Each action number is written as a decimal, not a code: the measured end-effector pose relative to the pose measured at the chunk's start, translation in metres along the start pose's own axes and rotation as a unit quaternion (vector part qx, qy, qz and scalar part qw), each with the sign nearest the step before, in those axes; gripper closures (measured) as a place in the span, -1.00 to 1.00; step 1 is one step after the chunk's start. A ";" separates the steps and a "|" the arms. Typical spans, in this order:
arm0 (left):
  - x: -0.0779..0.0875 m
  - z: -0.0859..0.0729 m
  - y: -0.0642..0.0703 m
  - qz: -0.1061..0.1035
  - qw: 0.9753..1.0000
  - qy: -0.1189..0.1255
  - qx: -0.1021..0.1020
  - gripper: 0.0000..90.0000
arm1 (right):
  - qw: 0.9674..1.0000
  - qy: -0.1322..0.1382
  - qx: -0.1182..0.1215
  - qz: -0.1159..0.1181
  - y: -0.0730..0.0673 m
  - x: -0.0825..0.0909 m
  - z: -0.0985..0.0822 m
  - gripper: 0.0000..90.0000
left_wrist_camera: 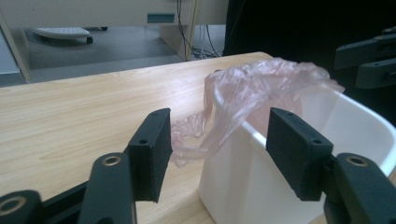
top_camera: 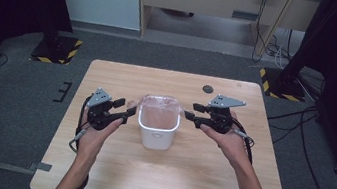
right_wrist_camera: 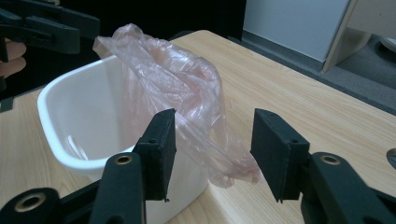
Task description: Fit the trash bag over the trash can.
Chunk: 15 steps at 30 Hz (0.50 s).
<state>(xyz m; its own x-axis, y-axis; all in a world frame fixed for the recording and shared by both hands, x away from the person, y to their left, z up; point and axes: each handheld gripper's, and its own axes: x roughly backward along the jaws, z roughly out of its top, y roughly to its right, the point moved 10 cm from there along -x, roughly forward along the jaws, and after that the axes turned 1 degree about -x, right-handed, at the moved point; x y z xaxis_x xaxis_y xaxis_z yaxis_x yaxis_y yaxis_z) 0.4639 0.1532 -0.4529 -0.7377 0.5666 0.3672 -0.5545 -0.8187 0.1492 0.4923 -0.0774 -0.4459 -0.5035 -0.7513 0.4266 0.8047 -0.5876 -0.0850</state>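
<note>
One white bin [top_camera: 157,128] stands upright on the bench [top_camera: 94,174], mouth up, its long axis vertical, with one thin pink translucent bag [top_camera: 159,104] crumpled inside and spilling over the far rim and both side rims. Two tools flank it. The left tool [left_wrist_camera: 215,151] stands with its jaws apart around a loose bag fold at the bin's corner, not pressing. The right tool [right_wrist_camera: 212,149] likewise gapes around the bag's hanging edge.
</note>
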 end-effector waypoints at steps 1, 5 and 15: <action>0.000 -0.001 -0.001 0.001 1.000 -0.001 0.001 -0.13 | 1.000 0.001 0.005 0.002 0.000 0.000 -0.001 0.07; -0.002 -0.005 -0.005 0.001 1.000 -0.001 0.007 -0.14 | 1.000 0.000 0.025 0.010 -0.003 -0.003 -0.005 0.02; -0.010 -0.012 -0.011 0.013 1.000 -0.020 -0.002 -0.10 | 0.998 -0.014 0.063 0.013 -0.004 -0.011 -0.014 0.01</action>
<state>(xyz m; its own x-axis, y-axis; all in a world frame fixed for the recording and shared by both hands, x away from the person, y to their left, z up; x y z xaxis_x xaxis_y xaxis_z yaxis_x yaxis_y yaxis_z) 0.4728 0.1581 -0.4686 -0.7363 0.5402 0.4076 -0.5366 -0.8330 0.1345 0.4903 -0.0716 -0.4629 -0.4752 -0.7561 0.4500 0.8510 -0.5248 0.0169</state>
